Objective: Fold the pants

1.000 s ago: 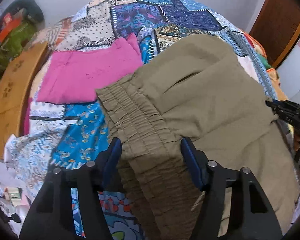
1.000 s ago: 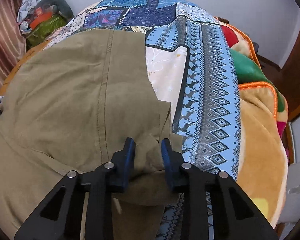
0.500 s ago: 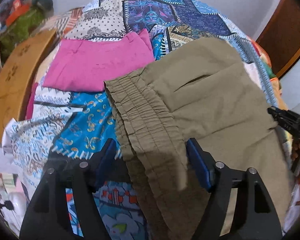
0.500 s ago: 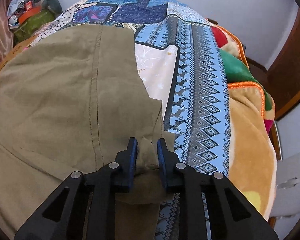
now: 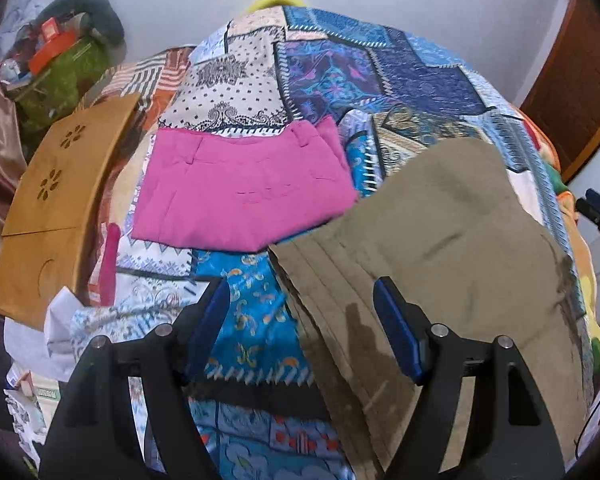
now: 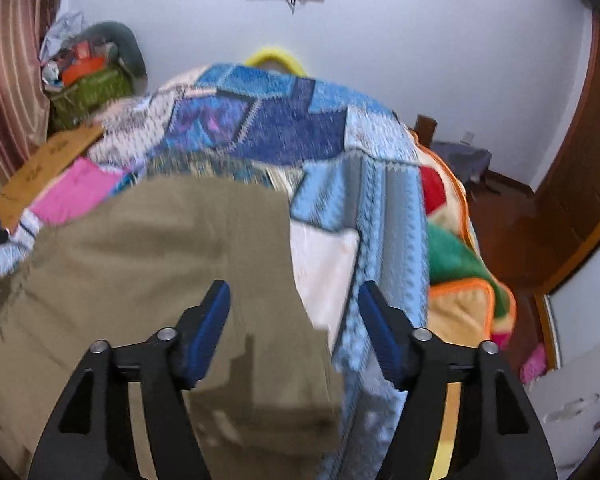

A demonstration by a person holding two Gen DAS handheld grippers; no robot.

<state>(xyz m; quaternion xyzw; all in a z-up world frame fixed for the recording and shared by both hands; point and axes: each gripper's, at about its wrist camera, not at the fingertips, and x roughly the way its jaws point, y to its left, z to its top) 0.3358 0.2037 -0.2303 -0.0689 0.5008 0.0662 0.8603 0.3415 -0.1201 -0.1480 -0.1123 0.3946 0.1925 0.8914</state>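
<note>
Left gripper (image 5: 302, 328) open above olive pants (image 5: 452, 248), right gripper (image 6: 294, 330) likewise

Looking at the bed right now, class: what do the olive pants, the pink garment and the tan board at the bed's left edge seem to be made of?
Olive pants: matte woven cloth, probably cotton; soft creases, no sheen.
Pink garment: smooth, thin woven fabric, lying flat with stitched seams; fibre unclear.
Tan board: rigid, matte sheet with cut-out petal holes, probably wood or fibreboard.
</note>
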